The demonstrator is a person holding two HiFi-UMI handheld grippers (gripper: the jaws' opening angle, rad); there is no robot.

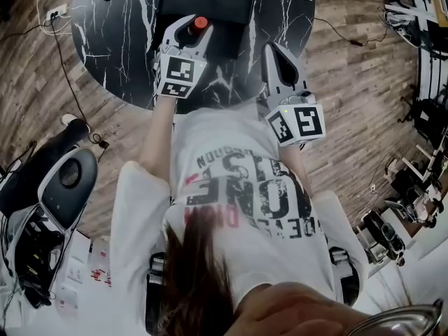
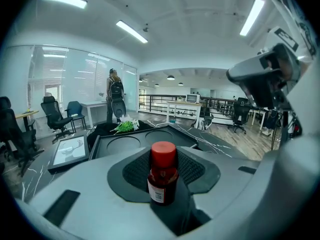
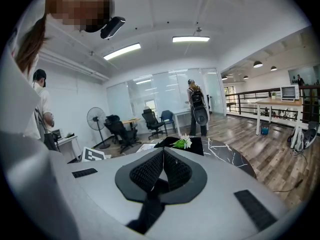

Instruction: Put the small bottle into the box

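Note:
A small dark bottle with a red cap [image 2: 163, 174] stands upright between the jaws of my left gripper [image 2: 163, 158], which is shut on it. From the head view, the red cap [image 1: 200, 23] shows at the tip of the left gripper [image 1: 193, 29], over the black marble table [image 1: 126, 40]. Just beyond it lies the black box [image 1: 234, 2]; the left gripper view shows two round recesses in the box [image 2: 122, 145]. My right gripper [image 1: 277, 53] hangs to the right over the table's near edge. Its pads [image 3: 150, 170] meet with nothing between them.
A framed picture [image 2: 69, 151] lies on the table left of the box. A green sprig with white flowers [image 2: 124, 127] lies behind it. A person with a backpack [image 2: 115, 96] stands farther off near desks and office chairs [image 2: 55, 116]. The floor around the round table is wooden [image 1: 350, 82].

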